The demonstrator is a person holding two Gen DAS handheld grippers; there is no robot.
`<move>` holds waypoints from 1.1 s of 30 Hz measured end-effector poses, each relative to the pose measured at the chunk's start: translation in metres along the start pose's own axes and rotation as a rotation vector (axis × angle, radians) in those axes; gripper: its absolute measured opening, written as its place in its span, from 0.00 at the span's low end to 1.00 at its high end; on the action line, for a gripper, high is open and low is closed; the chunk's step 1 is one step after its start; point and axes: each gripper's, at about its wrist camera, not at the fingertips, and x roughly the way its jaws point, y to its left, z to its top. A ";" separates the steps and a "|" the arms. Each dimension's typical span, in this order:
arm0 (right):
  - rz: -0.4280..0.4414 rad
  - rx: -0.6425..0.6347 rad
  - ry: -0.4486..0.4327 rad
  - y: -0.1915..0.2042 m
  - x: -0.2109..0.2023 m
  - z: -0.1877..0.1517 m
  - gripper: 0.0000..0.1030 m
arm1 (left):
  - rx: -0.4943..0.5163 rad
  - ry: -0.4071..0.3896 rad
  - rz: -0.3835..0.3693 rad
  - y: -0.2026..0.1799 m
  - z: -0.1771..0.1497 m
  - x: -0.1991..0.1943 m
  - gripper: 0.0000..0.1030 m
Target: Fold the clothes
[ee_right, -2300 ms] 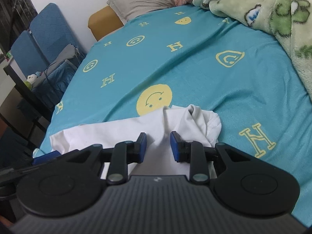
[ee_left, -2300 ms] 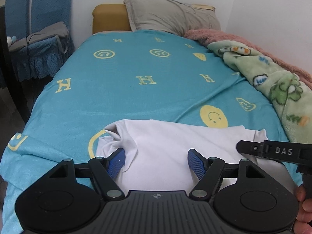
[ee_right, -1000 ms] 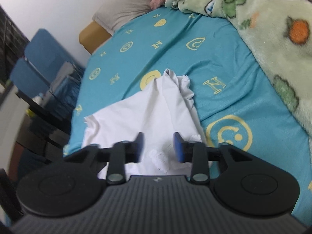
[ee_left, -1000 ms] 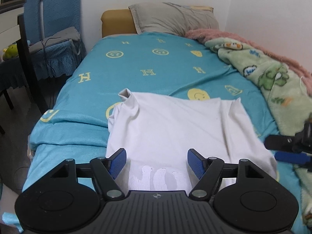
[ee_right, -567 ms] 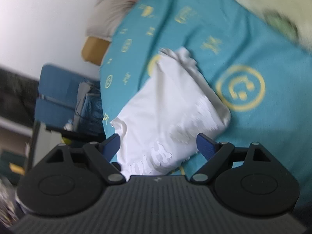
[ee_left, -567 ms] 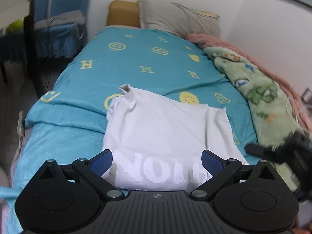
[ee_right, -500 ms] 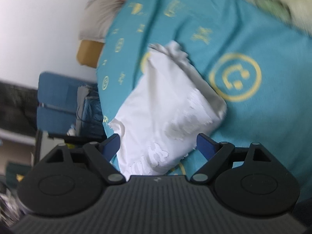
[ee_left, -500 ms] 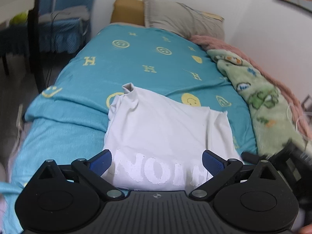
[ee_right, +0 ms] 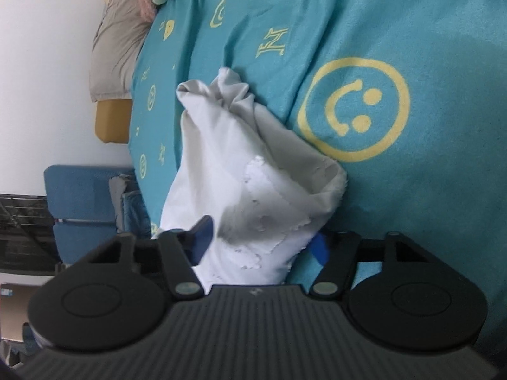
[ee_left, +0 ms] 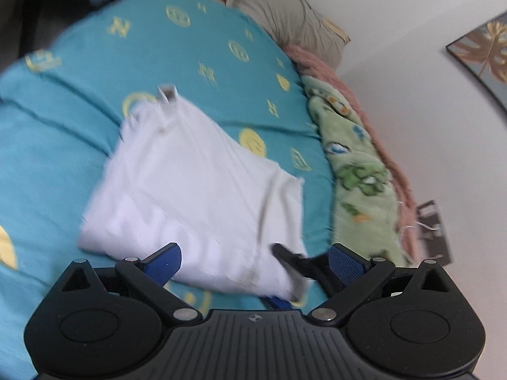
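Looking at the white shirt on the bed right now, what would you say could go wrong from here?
1. The right hand-held gripper has just been closing around a thick bunch of the white shirt; it may grab several layers and spoil the fold.
2. The left hand-held gripper is open and holds nothing, so the shirt could drag across the teal bedsheet.
3. The far sleeve is crumpled and may stay creased.

From my remote seat I see the white shirt (ee_right: pixel 221 171) as soft matt cloth with a raised, rough-edged print, the teal bedsheet (ee_right: pixel 412 31) as smooth matt fabric, the green blanket (ee_left: pixel 358 171) as fleecy, perhaps plush, and the right gripper (ee_right: pixel 259 240) as matt black plastic.
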 end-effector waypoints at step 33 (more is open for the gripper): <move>0.171 -0.147 -0.130 0.036 -0.061 0.003 0.20 | -0.455 -0.097 -0.093 0.080 0.020 0.042 0.27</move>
